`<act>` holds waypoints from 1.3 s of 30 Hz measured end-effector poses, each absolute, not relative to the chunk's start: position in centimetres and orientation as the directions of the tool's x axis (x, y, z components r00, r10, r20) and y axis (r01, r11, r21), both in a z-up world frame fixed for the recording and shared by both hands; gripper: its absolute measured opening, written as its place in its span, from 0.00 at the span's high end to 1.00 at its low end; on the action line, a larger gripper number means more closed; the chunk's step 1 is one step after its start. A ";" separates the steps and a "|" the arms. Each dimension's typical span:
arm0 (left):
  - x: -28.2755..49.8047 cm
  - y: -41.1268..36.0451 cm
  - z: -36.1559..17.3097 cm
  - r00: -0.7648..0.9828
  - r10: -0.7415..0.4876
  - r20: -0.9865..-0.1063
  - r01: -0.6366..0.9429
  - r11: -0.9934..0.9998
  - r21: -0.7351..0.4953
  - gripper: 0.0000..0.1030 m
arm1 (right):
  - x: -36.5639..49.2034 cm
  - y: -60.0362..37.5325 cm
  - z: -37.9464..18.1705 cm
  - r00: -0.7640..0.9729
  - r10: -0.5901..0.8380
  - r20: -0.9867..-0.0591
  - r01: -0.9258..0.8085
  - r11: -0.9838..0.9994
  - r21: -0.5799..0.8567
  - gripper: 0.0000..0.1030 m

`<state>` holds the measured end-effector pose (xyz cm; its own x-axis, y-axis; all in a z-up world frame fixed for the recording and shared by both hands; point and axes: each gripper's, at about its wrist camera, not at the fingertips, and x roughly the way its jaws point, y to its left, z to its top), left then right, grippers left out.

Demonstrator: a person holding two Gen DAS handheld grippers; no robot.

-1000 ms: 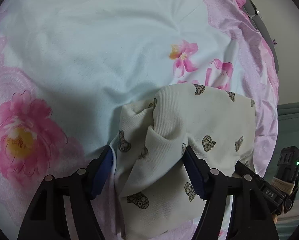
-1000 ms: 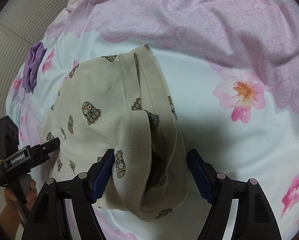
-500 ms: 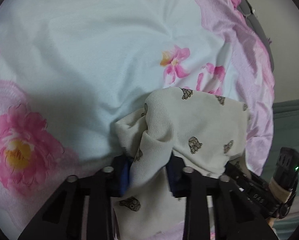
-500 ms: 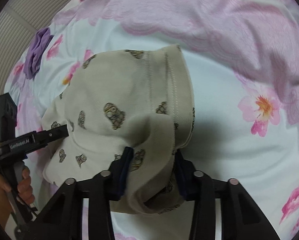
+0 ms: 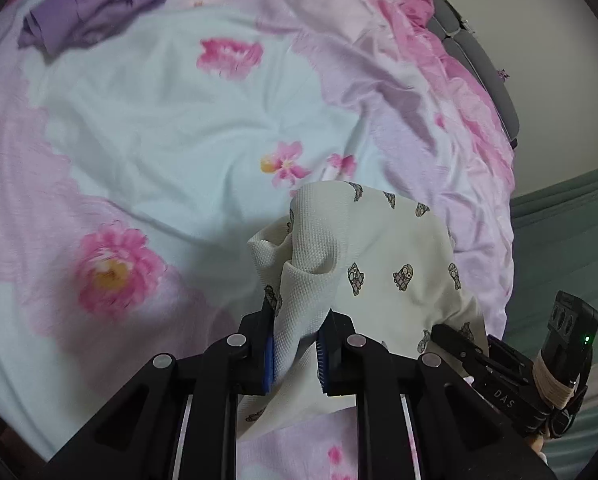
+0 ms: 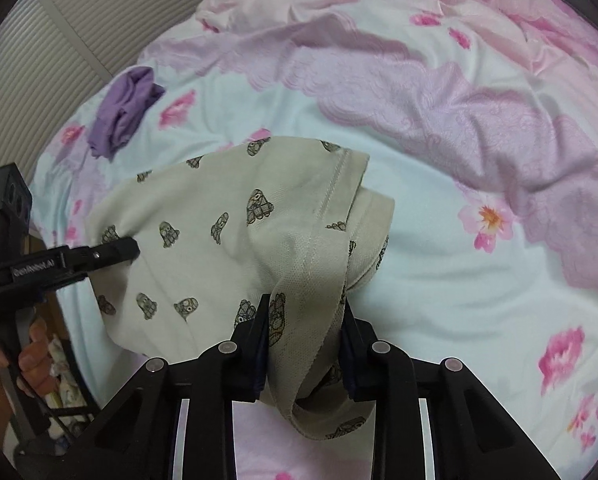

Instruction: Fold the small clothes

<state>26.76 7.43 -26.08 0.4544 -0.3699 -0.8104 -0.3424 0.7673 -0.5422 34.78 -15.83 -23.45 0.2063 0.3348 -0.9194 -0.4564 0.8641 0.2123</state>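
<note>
Clamping a bunched fold of the cream garment (image 5: 383,264), the left gripper (image 5: 297,354) stands with its blue-padded jaws drawn narrow, waffle-knit cloth filling the gap between them. The right gripper (image 6: 304,346) is likewise closed on the same garment, its jaws pinching a stitched band at the opposite edge. Item held: one small knit piece, cream, printed with small grey-brown figures, double-stitched along the hem; it hangs between the two tools, apparently raised off the bedsheet (image 5: 151,128), with a loose loop drooping below the right jaws. The lowest part of the cloth is hidden behind the black frames in both views, so its full outline cannot be made out. In the right wrist view the left gripper appears at the left border, nipping the far corner, with the person's hand (image 6: 29,356) on its handle, partly cut off. Beneath: bedsheet, pale blue-white ground, pink blossom print, wrinkled, bordered with rumpled pink lace-patterned fabric. Farther off, well apart from the held piece: one purple garment (image 6: 125,114), crumpled, near the sheet's edge. Beyond that, a ribbed pale panel (image 6: 75,24), out of focus.
</note>
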 end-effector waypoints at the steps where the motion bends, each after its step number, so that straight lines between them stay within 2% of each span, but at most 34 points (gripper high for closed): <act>1: 26.0 7.6 -25.0 0.461 -0.358 -0.812 -0.336 0.777 -0.532 0.83 | 34.3 -15.9 -22.8 0.213 0.338 -0.917 -0.462 0.862 0.210 0.71; 5: 23.1 8.3 -20.8 0.504 -0.314 -0.805 -0.333 0.789 -0.517 0.83 | 32.8 -16.7 -19.7 0.215 0.391 -0.895 -0.457 0.850 0.262 0.71; 10: 20.4 10.2 -16.5 0.536 -0.283 -0.796 -0.305 0.814 -0.495 0.83 | 29.9 -14.9 -15.7 0.258 0.426 -0.867 -0.502 0.826 0.257 0.71; 20: 19.0 19.3 -12.0 0.581 -0.269 -0.768 -0.252 0.838 -0.485 0.83 | 26.0 -7.8 -10.6 0.327 0.473 -0.818 -0.532 0.807 0.254 0.71; 29: 24.5 34.8 -12.4 0.535 -0.360 -0.764 -0.158 0.846 -0.509 0.83 | 27.4 4.6 -9.6 0.396 0.450 -0.800 -0.458 0.852 0.253 0.71; 33: 28.4 42.1 -13.0 0.493 -0.376 -0.785 -0.128 0.861 -0.493 0.83 | 28.9 11.5 -11.1 0.392 0.433 -0.812 -0.367 0.883 0.293 0.71; 39: 35.7 49.2 -13.4 0.445 -0.371 -0.815 -0.037 0.902 -0.431 0.83 | 32.7 21.1 -12.4 0.407 0.396 -0.823 -0.335 0.903 0.269 0.71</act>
